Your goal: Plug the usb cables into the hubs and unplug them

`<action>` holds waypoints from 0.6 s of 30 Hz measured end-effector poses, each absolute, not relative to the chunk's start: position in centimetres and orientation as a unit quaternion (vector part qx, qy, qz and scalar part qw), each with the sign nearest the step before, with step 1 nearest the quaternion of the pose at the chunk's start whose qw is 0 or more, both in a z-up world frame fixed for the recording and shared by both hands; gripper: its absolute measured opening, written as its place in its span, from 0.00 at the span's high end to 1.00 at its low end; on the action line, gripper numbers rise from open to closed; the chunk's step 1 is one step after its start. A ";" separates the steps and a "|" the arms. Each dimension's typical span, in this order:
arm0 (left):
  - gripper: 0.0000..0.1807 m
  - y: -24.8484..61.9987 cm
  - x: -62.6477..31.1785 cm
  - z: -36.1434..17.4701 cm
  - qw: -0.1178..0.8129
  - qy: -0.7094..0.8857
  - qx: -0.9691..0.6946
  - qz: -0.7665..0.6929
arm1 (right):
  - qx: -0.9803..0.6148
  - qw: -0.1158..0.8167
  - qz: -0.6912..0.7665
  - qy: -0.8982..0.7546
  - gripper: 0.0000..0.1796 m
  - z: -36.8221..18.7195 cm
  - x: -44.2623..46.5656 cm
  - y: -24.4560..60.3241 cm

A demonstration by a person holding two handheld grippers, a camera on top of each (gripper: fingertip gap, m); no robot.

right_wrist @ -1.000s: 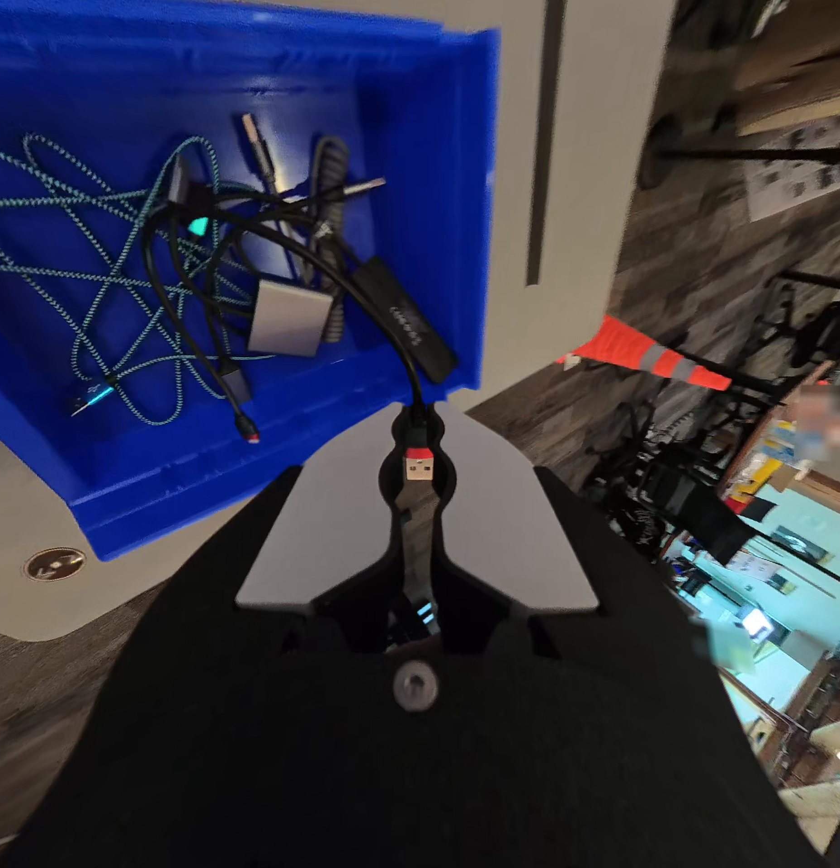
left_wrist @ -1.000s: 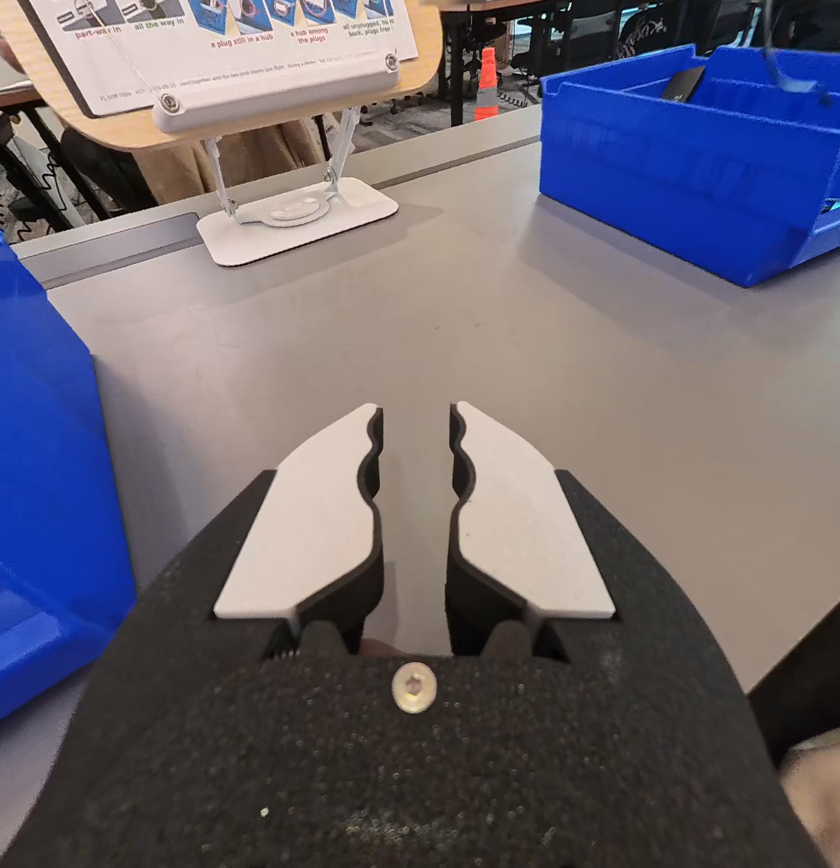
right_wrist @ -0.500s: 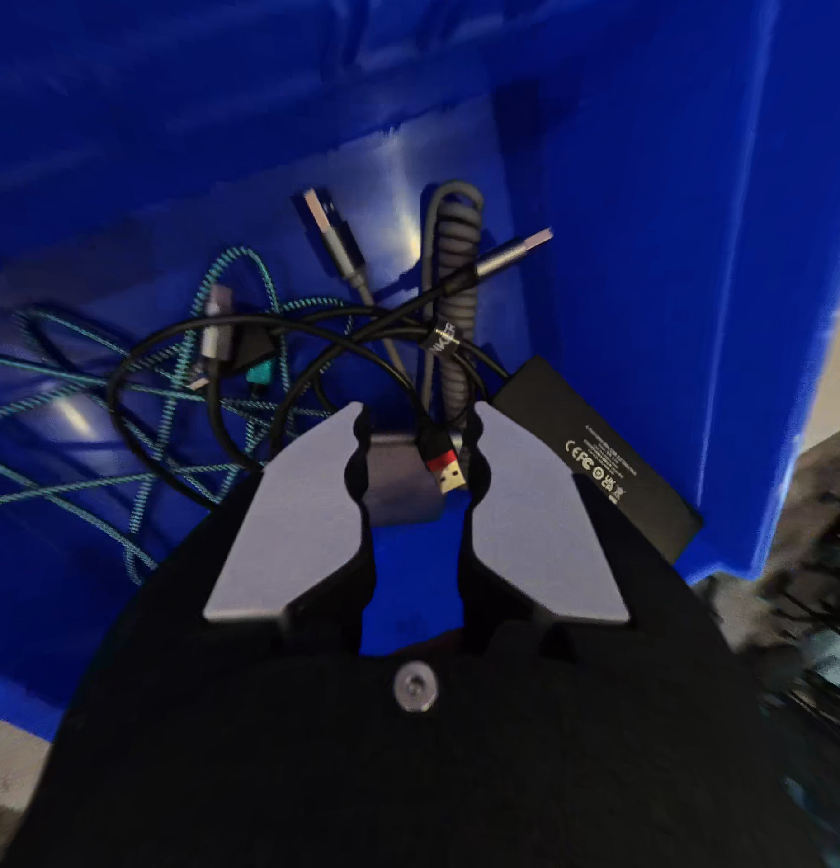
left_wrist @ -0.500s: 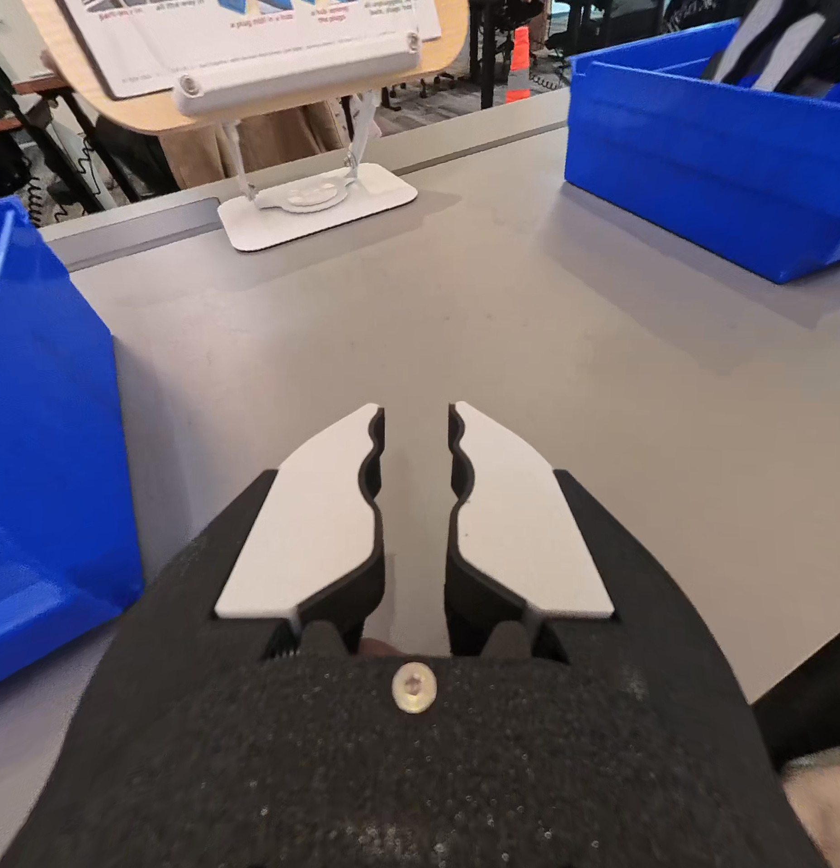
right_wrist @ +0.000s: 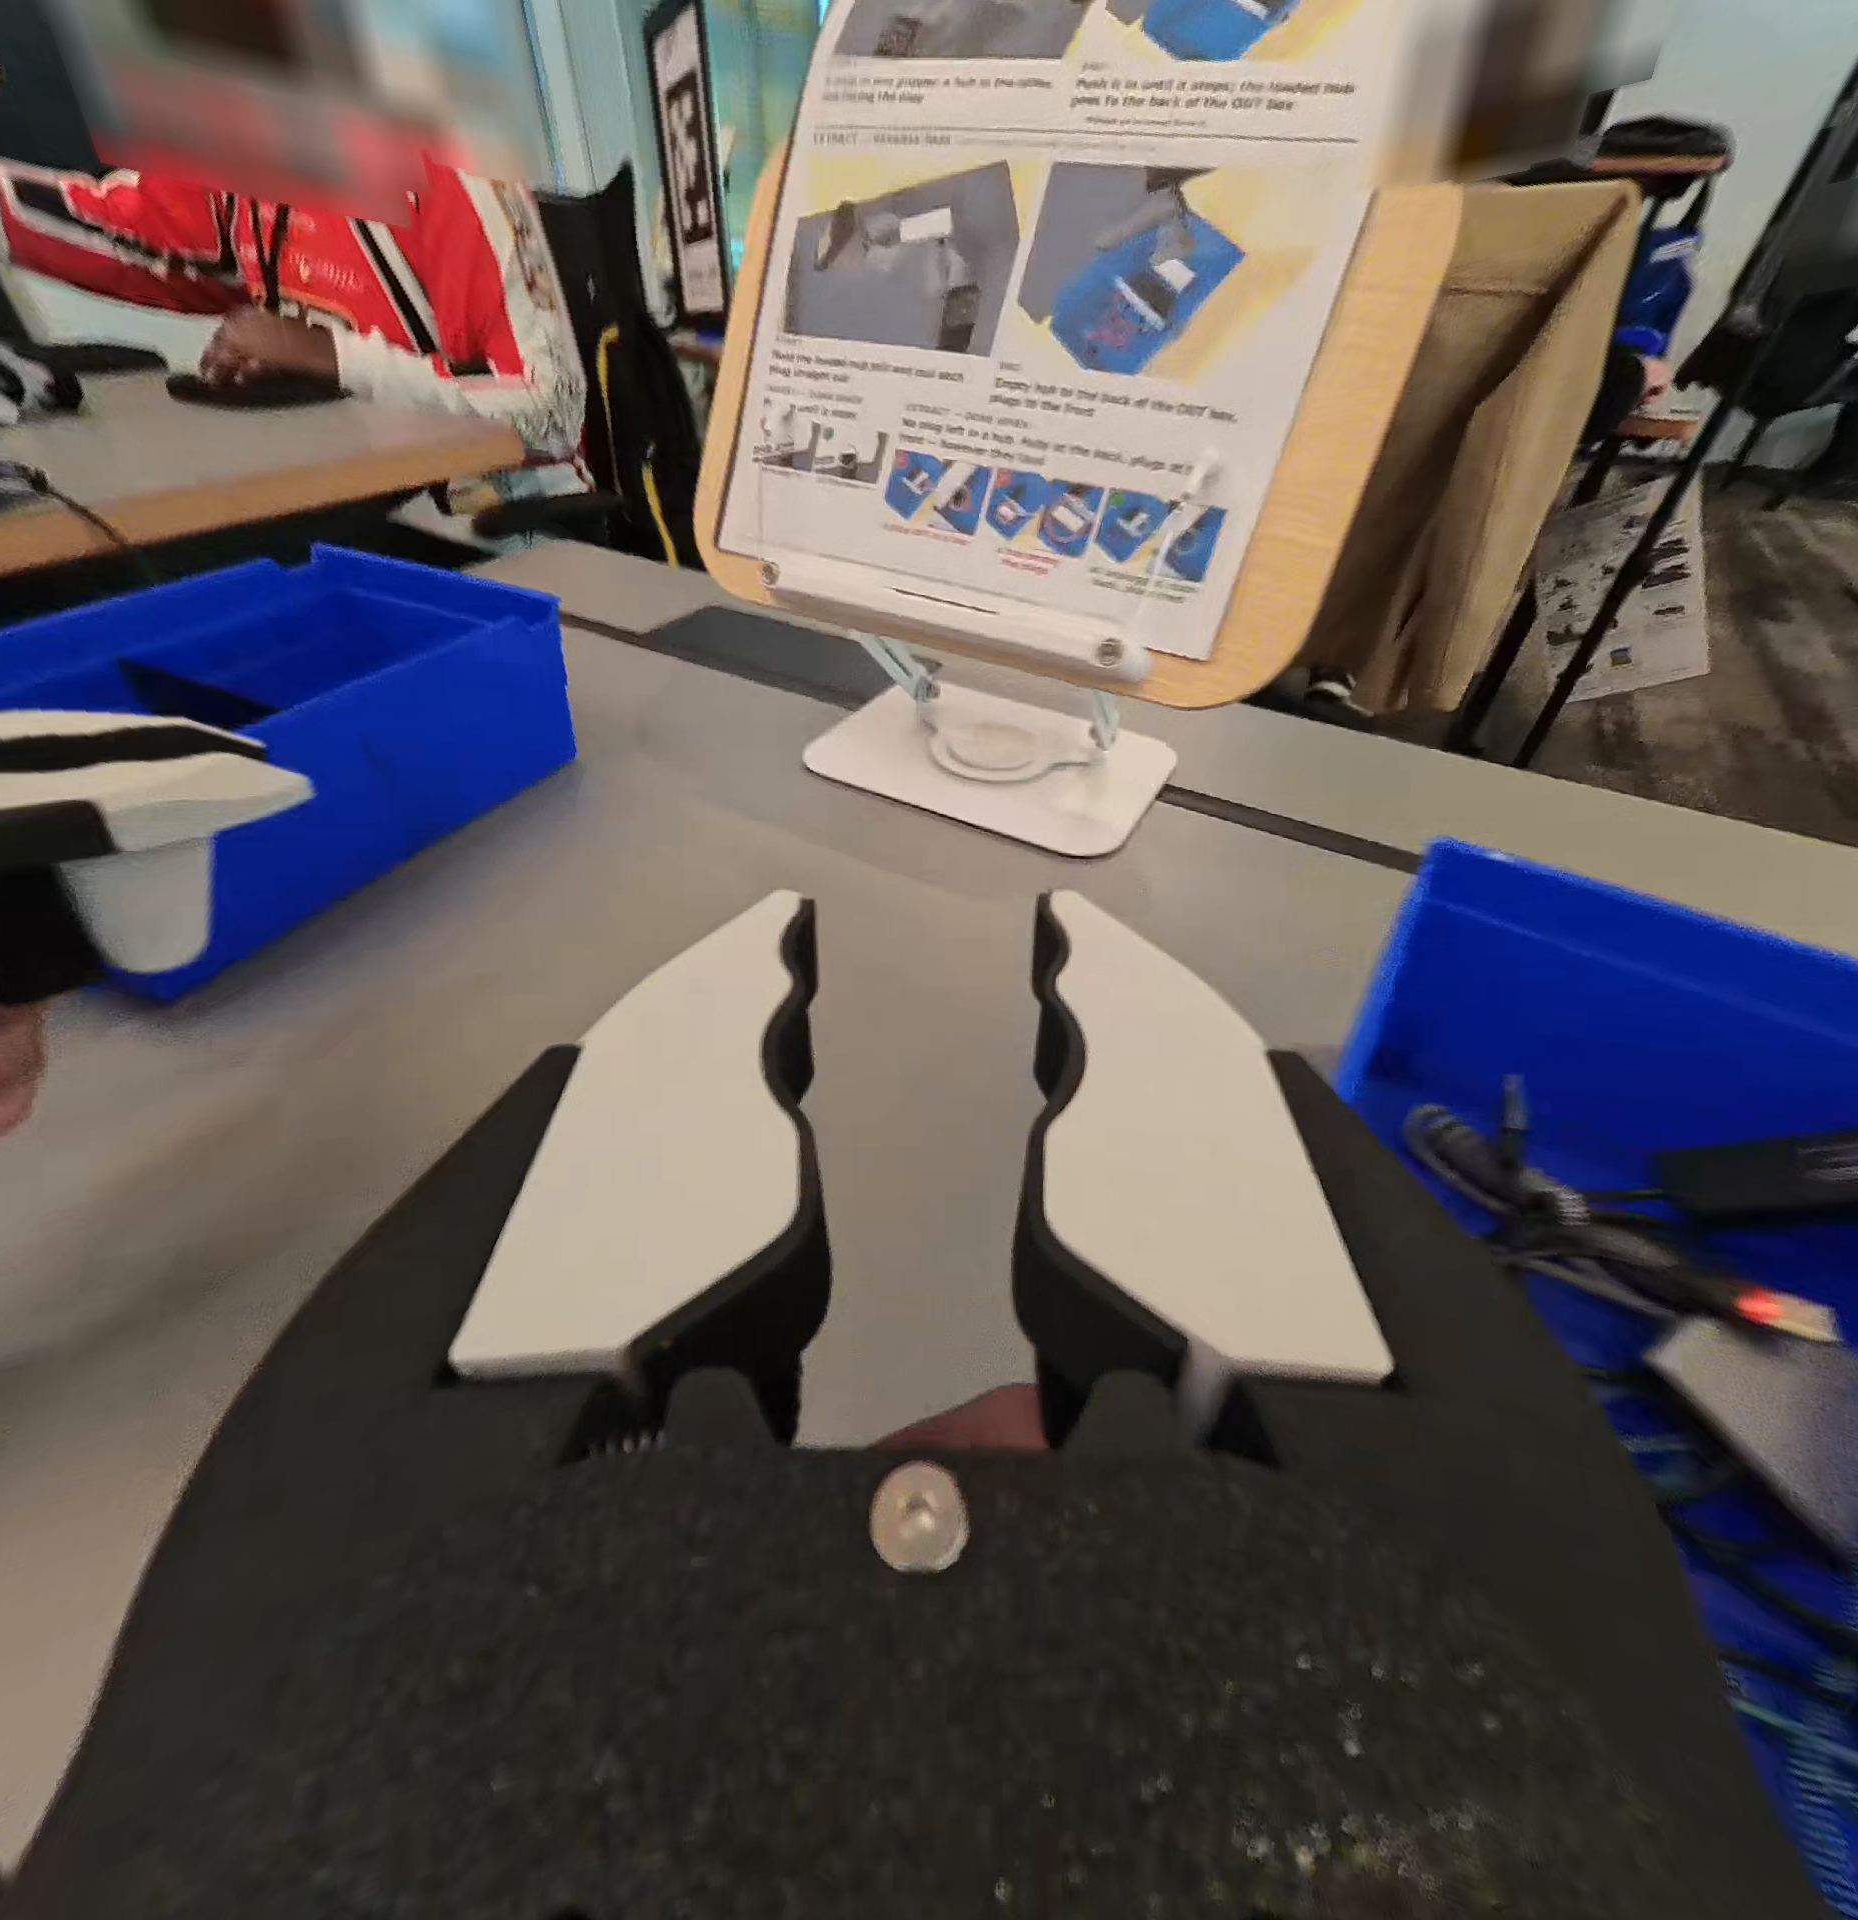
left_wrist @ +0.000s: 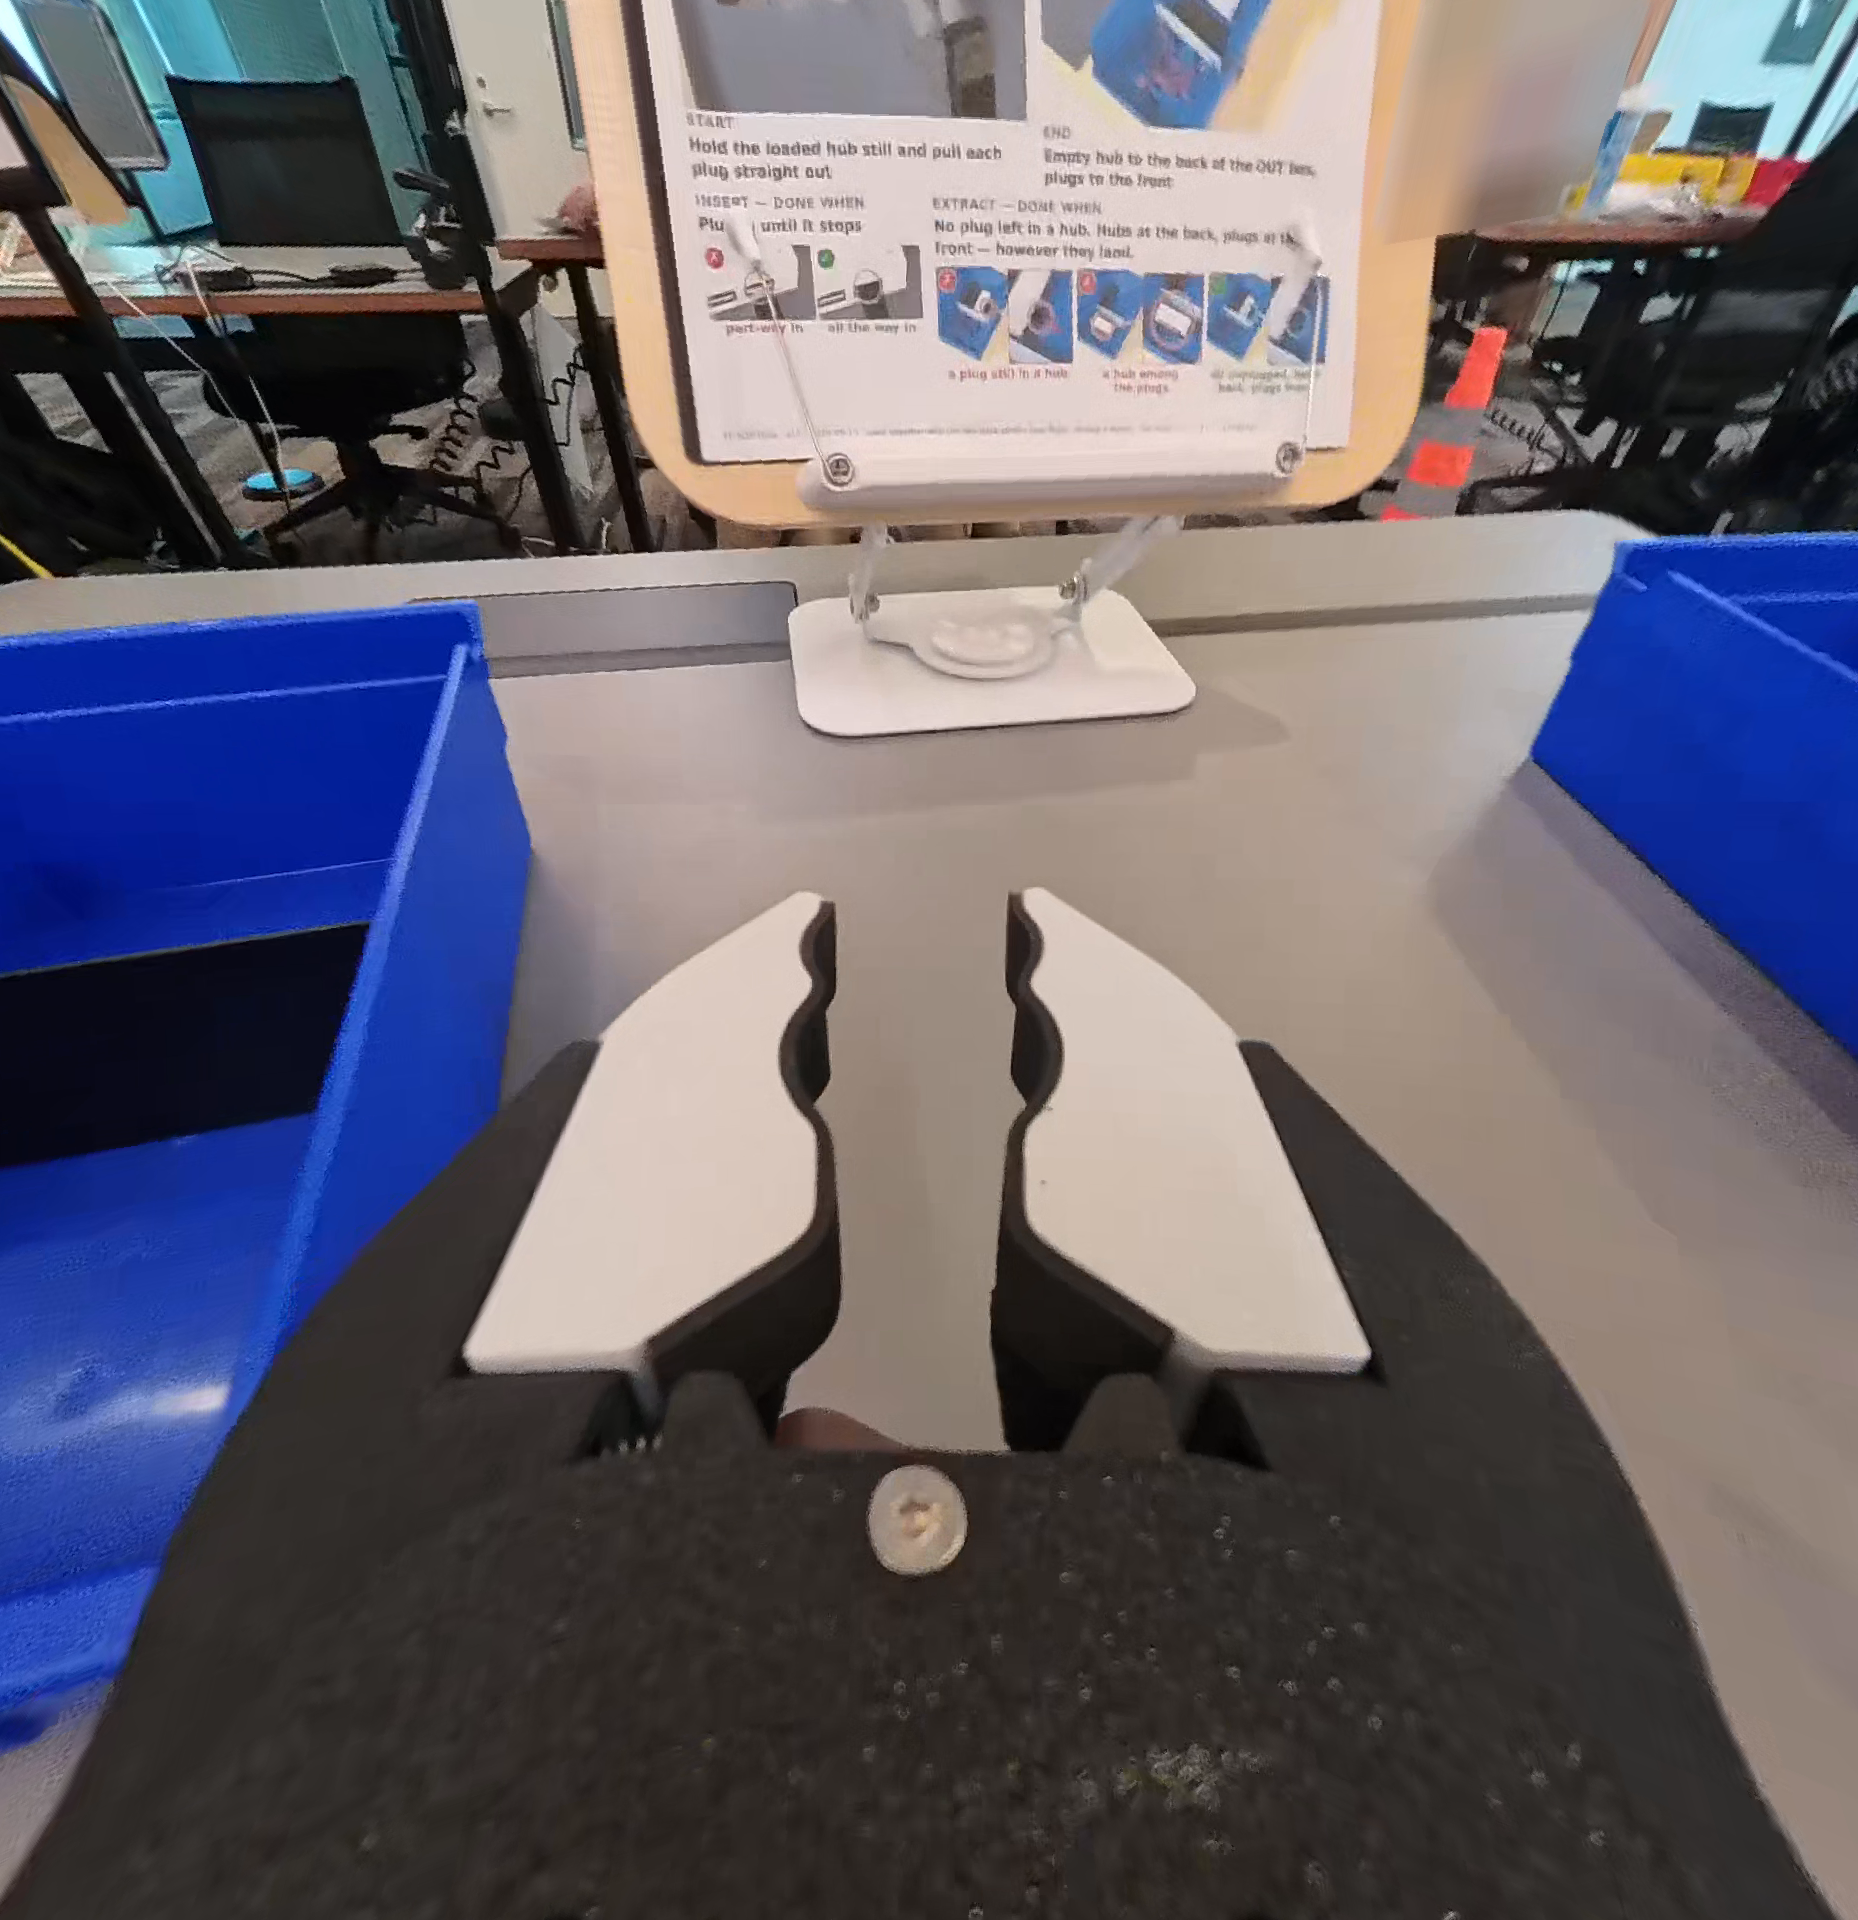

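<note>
My grippers: left gripper [left_wrist: 920, 914] and right gripper [right_wrist: 920, 914] both spread, empty, over bare table [left_wrist: 1164, 935].
Cables: tangled in the right bin [right_wrist: 1590, 997] — light, floppy, I judge; grip the stiff red-tipped plug [right_wrist: 1761, 1307], not the cord.
Hubs: black hub [right_wrist: 1777, 1169] and grey hub [right_wrist: 1777, 1423] among the cables — rigid, likely slippery; pinch across the flat sides.
Left bin [left_wrist: 229, 831]: nothing visible inside.
</note>
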State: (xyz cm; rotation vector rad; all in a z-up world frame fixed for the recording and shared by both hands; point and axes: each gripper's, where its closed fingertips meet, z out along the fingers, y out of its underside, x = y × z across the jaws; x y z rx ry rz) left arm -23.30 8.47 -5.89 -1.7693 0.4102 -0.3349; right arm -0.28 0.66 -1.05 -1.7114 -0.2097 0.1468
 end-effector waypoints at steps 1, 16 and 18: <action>0.83 9.1 -23.1 -6.1 0.606 0.167 -0.764 -0.144 | -0.748 0.656 0.057 -0.080 0.81 -2.0 -1.5 1.0; 0.91 10.4 -23.5 -10.6 0.618 0.141 -0.766 -0.109 | -0.772 0.635 -0.040 -0.008 1.00 -10.5 -2.5 4.4; 0.92 10.4 -23.5 -10.6 0.617 0.140 -0.766 -0.111 | -0.769 0.638 -0.042 -0.011 1.00 -10.3 -2.5 4.3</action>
